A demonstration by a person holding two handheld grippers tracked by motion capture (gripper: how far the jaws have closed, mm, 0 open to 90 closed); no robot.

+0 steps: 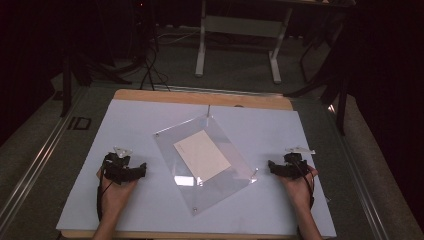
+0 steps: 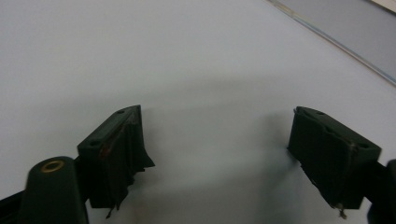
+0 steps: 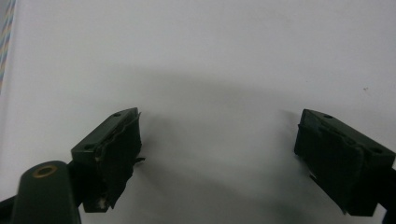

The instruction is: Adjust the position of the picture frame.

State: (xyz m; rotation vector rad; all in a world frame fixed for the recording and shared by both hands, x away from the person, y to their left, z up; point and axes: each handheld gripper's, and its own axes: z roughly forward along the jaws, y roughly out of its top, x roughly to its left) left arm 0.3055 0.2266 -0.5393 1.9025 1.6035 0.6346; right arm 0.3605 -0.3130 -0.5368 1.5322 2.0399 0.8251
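The high view shows the person's two hands nearest the table's near edge, the left gripper [image 1: 142, 170] held in the left hand [image 1: 116, 192] and the right gripper [image 1: 270, 166] in the right hand [image 1: 299, 189], both low over the white board [image 1: 125, 125] that covers the table. Each gripper points inward, toward the other. Between them, a little ahead of both, lies a clear plastic sheet [image 1: 165, 142] turned like a diamond, flat on the board, with a cream card [image 1: 202, 155] under or inside it. The sheet's right corner lies just beside the right gripper's tips; its left edge is near the left gripper but apart from it. In the left gripper view the jaws stand wide apart with bare board between them, and the sheet's edge [image 2: 336, 44] runs across the far upper right. In the right gripper view the jaws are likewise wide apart, holding nothing, over bare board. Beyond the table's far wooden edge [image 1: 200, 97] stands a grey desk frame [image 1: 239, 30] on the dark floor.
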